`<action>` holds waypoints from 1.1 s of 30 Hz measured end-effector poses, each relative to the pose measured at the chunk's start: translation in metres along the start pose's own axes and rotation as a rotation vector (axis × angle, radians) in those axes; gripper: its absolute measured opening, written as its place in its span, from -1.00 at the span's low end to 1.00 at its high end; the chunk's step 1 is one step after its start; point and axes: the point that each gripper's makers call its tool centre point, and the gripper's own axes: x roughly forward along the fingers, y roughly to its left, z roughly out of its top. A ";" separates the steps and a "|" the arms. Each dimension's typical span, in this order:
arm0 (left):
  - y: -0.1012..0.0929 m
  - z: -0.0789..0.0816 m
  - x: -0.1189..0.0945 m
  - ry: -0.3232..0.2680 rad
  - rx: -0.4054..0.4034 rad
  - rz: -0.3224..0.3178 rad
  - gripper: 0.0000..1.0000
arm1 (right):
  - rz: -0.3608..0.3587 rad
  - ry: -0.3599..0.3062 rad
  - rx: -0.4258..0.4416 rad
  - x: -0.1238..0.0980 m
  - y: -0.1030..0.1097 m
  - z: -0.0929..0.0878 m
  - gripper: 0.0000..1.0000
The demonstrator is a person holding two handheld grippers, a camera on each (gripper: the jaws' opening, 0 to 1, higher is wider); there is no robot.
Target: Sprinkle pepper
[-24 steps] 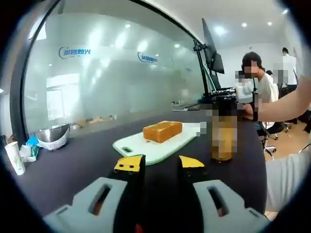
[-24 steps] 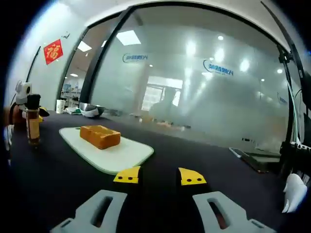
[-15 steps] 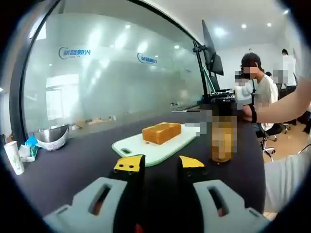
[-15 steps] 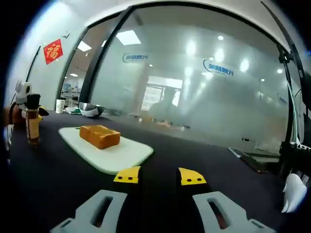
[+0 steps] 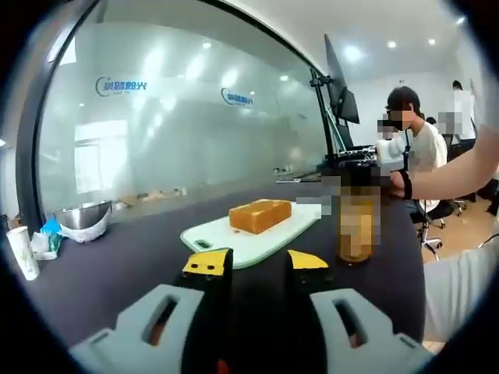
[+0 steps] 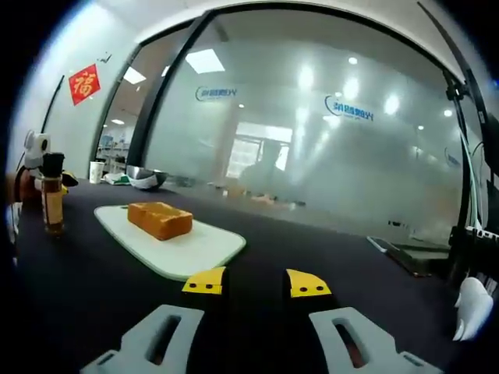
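An orange-brown block of food (image 5: 260,214) (image 6: 160,219) lies on a white cutting board (image 5: 234,243) (image 6: 195,253) on the dark table. A pepper bottle with a black cap and amber contents (image 5: 357,214) (image 6: 52,202) stands upright on the table beside the board. My left gripper (image 5: 256,263) is open, low over the table, short of the board, with the bottle ahead to its right. My right gripper (image 6: 256,282) is open too, with the board ahead to its left and the bottle far left. Nothing is between either pair of jaws.
A steel bowl (image 5: 82,219) (image 6: 145,178) and a white cup (image 5: 24,252) (image 6: 96,170) stand near the glass wall. A monitor on an arm (image 5: 339,86) rises at the table's far end. People sit behind the bottle (image 5: 417,148). A flat device (image 6: 409,258) lies on the right.
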 end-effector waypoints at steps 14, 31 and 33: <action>-0.005 -0.001 0.000 0.006 -0.043 -0.045 -0.58 | 0.004 -0.001 0.004 0.001 0.000 0.000 -0.52; -0.088 0.031 -0.017 -0.069 -0.011 -0.520 -0.21 | 0.038 -0.018 0.006 0.002 0.004 0.003 -0.53; -0.098 0.026 -0.008 -0.042 0.031 -0.535 -0.09 | 0.031 -0.017 0.006 0.001 0.004 0.003 -0.53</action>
